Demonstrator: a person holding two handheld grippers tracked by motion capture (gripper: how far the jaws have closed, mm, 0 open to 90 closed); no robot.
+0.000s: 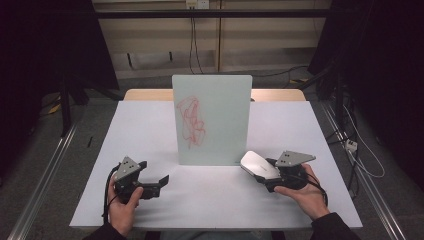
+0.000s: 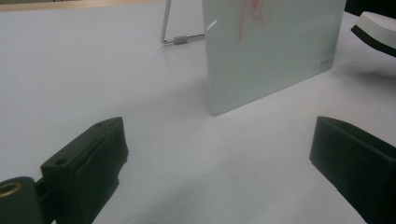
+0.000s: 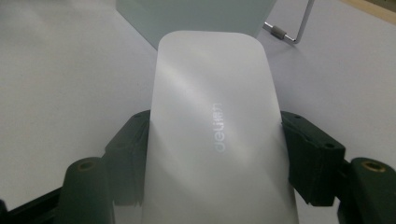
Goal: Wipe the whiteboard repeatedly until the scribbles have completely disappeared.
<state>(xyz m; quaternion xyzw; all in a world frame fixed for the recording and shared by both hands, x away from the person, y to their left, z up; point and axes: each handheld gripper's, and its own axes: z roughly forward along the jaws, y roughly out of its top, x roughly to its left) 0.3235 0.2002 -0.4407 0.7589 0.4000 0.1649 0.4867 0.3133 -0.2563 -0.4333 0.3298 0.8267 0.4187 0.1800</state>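
White eraser (image 3: 212, 135) clamped between right hand-held gripper (image 1: 270, 176) jaws; left hand-held gripper (image 1: 152, 184) open, empty, well apart.

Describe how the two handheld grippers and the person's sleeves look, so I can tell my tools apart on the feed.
Both are alike: the left gripper and the right gripper have black bodies with two blocky black jaws, and a grey three-cornered plate with small dark dots on top. A black cable trails from each past the hand. In the gripper views, brass-coloured holes sit by the jaw mounts. The sleeves are dark.
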